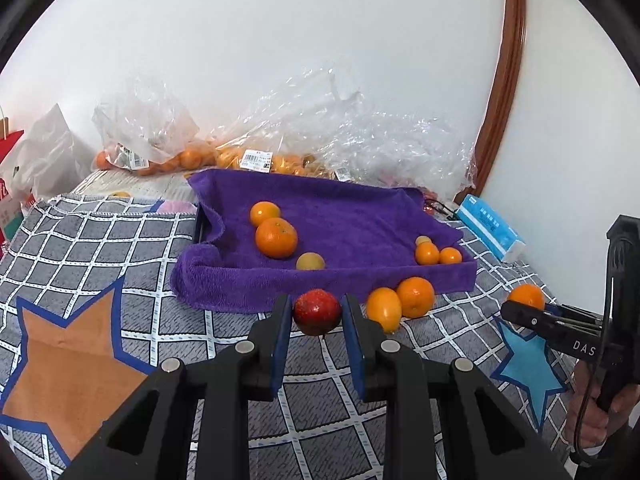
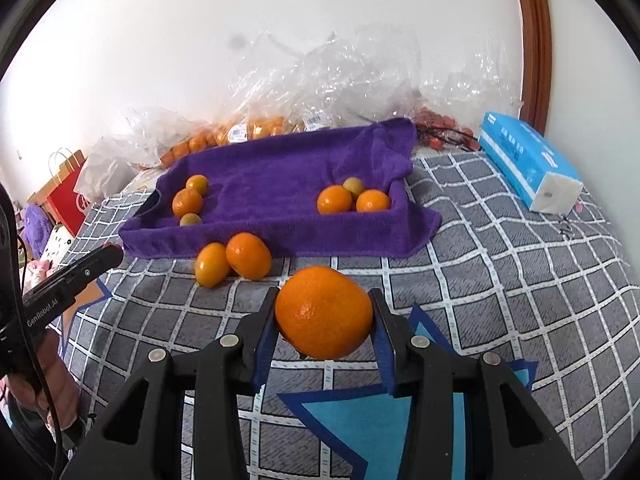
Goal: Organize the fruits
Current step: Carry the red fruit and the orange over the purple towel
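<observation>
My left gripper (image 1: 317, 314) is shut on a small red fruit (image 1: 317, 312) and holds it above the checked cloth, just in front of the purple-towel tray (image 1: 340, 280). My right gripper (image 2: 324, 314) is shut on a large orange (image 2: 324, 312), also above the cloth in front of the tray (image 2: 280, 236). The tray holds three fruits at its left (image 2: 187, 201) and three at its right (image 2: 352, 199). Two oranges (image 2: 232, 260) lie on the cloth against the tray's front; they also show in the left wrist view (image 1: 400, 302).
Clear plastic bags of oranges (image 1: 240, 156) lie behind the tray by the wall. A blue tissue pack (image 2: 528, 164) lies at the right. A red paper bag (image 2: 68, 192) stands at the far left. The cloth has orange (image 1: 60, 360) and blue star patches.
</observation>
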Tool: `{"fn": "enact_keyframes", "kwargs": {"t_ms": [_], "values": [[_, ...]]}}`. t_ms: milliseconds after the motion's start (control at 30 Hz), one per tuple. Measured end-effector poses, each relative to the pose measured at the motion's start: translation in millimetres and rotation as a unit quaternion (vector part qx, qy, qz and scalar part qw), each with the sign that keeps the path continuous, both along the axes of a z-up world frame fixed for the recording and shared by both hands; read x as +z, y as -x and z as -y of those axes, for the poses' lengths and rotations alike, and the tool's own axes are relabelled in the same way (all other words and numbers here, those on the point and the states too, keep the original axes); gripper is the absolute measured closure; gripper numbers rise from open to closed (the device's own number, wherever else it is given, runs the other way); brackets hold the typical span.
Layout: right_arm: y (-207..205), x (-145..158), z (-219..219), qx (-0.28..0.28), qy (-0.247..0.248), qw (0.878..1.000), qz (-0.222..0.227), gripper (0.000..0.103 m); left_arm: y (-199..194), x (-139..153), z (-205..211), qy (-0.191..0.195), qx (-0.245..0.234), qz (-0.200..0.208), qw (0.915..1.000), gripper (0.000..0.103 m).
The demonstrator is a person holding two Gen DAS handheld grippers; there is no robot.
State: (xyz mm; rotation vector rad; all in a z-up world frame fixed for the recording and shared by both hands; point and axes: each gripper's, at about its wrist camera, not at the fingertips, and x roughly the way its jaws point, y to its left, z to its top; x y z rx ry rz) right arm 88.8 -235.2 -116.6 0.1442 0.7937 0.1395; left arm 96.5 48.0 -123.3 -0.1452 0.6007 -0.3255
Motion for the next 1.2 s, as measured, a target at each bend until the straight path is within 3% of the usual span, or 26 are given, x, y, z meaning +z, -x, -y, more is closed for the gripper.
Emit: {"fn": "enact_keyframes", "kwargs": {"t_ms": [400, 667, 900, 1200], "values": [[-7.4, 19.0, -4.4, 0.002, 0.008, 1.0, 0.025, 0.061, 1.9, 7.7, -2.2, 0.011, 0.011, 0.012, 0.9998, 0.078], [-22.2, 35.4, -9.1, 0.008, 0.02, 0.999, 0.049, 0.061, 6.4, 40.6, -9.0, 0.037, 0.002, 0.029, 0.9989, 0.078], [-46.9, 43.1, -5.9, 0.004, 0.006, 0.998, 0.058, 0.061, -19.3, 69.8, -16.0, 0.03, 0.013, 0.038, 0.9987, 0.078], [-90.2, 52.3, 1.2, -0.002, -0.018, 0.997, 0.068, 0.061, -63.3, 73.5, -16.5, 0.048, 0.019, 0.033, 0.9981, 0.079]]}}
